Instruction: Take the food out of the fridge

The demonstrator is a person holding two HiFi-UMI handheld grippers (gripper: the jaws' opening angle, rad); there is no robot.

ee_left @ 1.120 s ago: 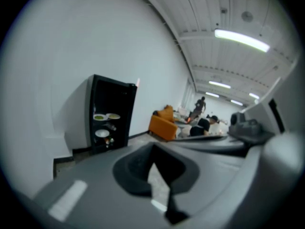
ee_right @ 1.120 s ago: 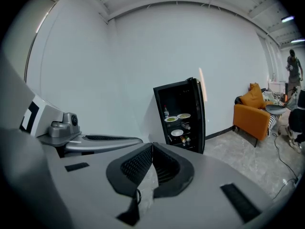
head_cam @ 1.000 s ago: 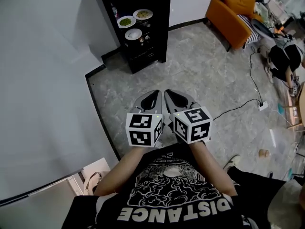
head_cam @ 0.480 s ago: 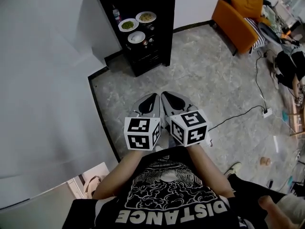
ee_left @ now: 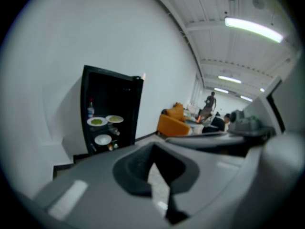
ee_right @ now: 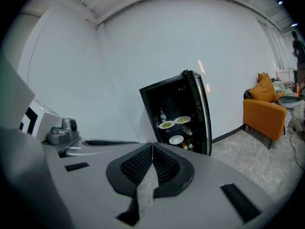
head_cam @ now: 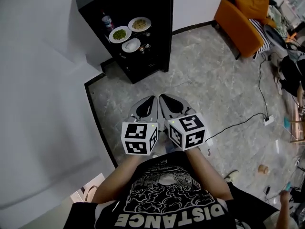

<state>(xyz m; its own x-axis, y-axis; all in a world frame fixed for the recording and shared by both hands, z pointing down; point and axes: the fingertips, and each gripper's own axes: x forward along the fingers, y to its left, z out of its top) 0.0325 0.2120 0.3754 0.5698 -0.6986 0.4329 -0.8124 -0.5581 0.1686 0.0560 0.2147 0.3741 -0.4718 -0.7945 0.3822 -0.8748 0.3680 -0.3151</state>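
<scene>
Head view: I held the left gripper [head_cam: 151, 100] and the right gripper [head_cam: 164, 99] side by side in front of my chest. Both were clenched on nothing, and their tips pointed toward 12 o'clock. The open black fridge [head_cam: 157, 42] stood well apart at 11 o'clock, against the white wall. On its shelves sat a plate of green food [head_cam: 119, 34], a plate of pale food [head_cam: 139, 23] just beside it, and a white dish [head_cam: 131, 45] below. A bottle [head_cam: 106, 21] stood at the back. Small items beside the white dish were too tiny to name. An orange armchair [head_cam: 238, 13] at 2 o'clock was partly cut off by clutter.

Left gripper view: the jaws met at the tips with nothing between them. The fridge [ee_left: 128, 109] lay at 10 o'clock with the same three dishes inside. The right gripper [ee_left: 248, 125] blocked the right edge, and distant figures beyond the armchair were blurred.

Right gripper view: the jaws were pressed together and empty. The fridge [ee_right: 190, 85] stood straight ahead with its door edge toward me. The left gripper [ee_right: 62, 130] covered the lower left.

Against half a second earlier, the fridge sat further left in the head view with more of its top showing. The grippers had stayed shut and paired.
</scene>
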